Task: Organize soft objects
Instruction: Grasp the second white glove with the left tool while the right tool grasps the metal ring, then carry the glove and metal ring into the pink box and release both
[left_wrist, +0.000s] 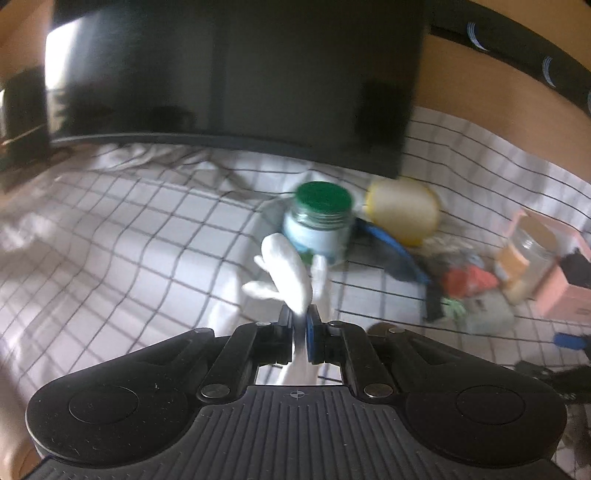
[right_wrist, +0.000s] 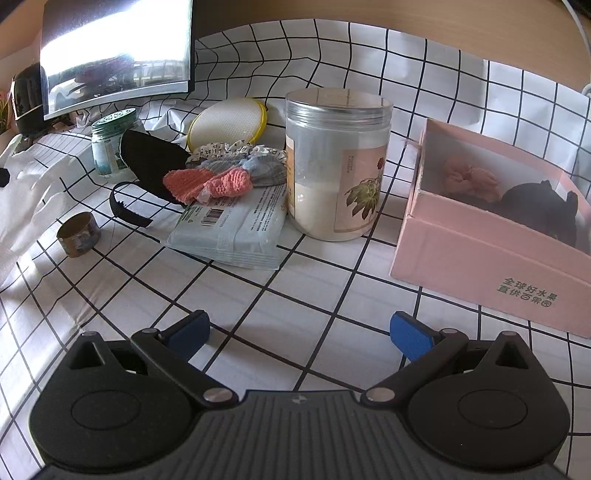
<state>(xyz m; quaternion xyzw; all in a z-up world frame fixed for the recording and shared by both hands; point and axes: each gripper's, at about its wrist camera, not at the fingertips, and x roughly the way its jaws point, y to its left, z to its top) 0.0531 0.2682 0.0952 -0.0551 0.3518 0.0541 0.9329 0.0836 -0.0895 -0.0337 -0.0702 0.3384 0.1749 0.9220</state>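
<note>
Left wrist view first: the left gripper (left_wrist: 300, 325) sits bottom centre with its jaws clamped tight on a white glove (left_wrist: 286, 269), whose stuffed-looking fingers poke up out of the pads toward mid-frame. Just behind the glove is a small jar with a green lid (left_wrist: 321, 221), and right of that a round yellow-rimmed pad (left_wrist: 402, 210). It's all pretty blurry in this view. A big dark monitor (left_wrist: 236, 74) fills the top of the frame.

Right wrist view is sharp. The right gripper (right_wrist: 300, 334) is at the bottom, jaws spread wide with nothing between them, only checked tablecloth (right_wrist: 280, 295) below. Further up, left of centre, there's a pale blue packet (right_wrist: 236, 229) lying flat, with a coral knit piece (right_wrist: 207, 182) and a pale patterned scrunchie (right_wrist: 236, 155) piled on its far edge. A black eye mask (right_wrist: 151, 162) sits left of those, and a small roll of tape (right_wrist: 78, 234) is at the left edge. A tall clear jar (right_wrist: 336, 162) stands in the centre. On the right is the open pink box (right_wrist: 480, 258), with a pink fabric thing (right_wrist: 469, 177) and a black one (right_wrist: 543, 210) inside it.
</note>
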